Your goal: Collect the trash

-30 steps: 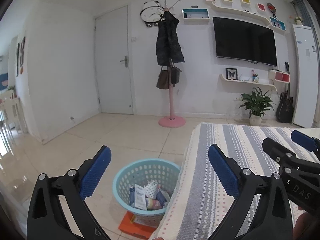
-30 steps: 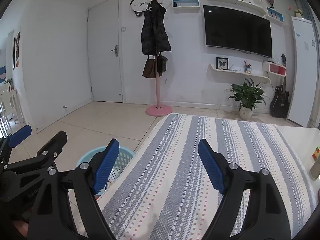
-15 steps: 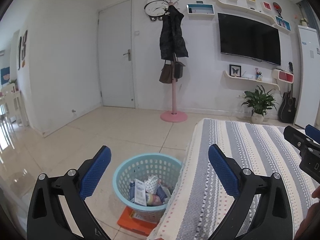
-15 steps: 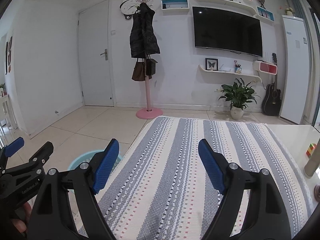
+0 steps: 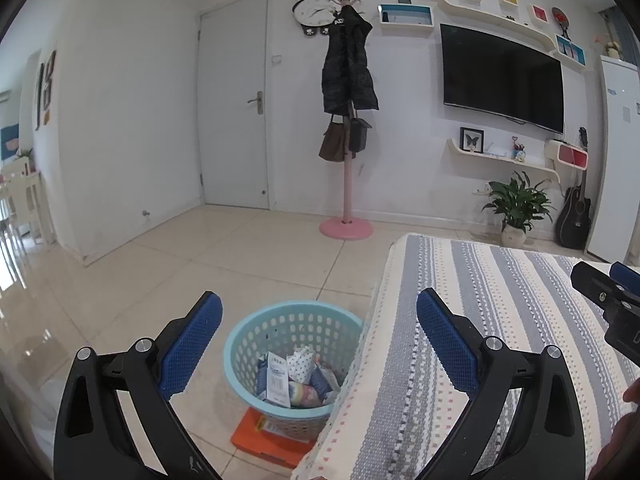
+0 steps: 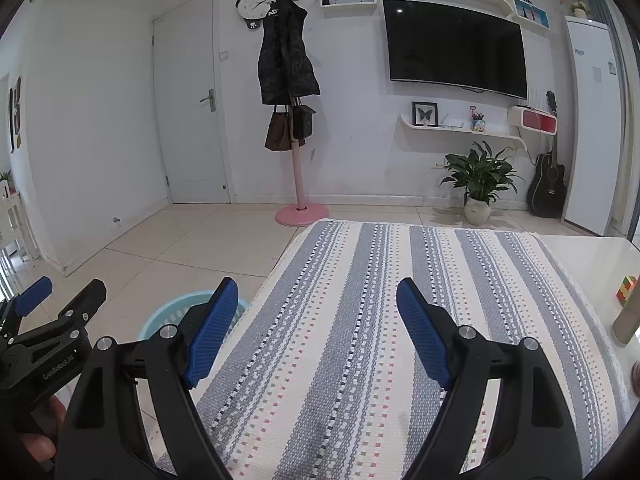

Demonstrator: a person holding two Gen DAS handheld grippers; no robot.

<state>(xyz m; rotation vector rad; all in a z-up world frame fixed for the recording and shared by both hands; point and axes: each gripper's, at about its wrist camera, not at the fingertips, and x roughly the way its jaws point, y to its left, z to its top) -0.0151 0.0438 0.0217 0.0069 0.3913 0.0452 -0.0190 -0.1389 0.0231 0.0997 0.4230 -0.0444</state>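
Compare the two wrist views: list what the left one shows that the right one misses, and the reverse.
Only the left wrist view shows the trash inside the blue basket and the orange box under it. Only the right wrist view shows the colourful cube on the table. Both show the striped cloth, coat rack and both open claws.

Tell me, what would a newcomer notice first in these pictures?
Probably the two open blue-padded grippers, left gripper and right gripper, filling the foreground and holding nothing. Below the left one, a light blue basket of wrappers stands on the floor beside the striped tablecloth. A black TV hangs on the far wall.
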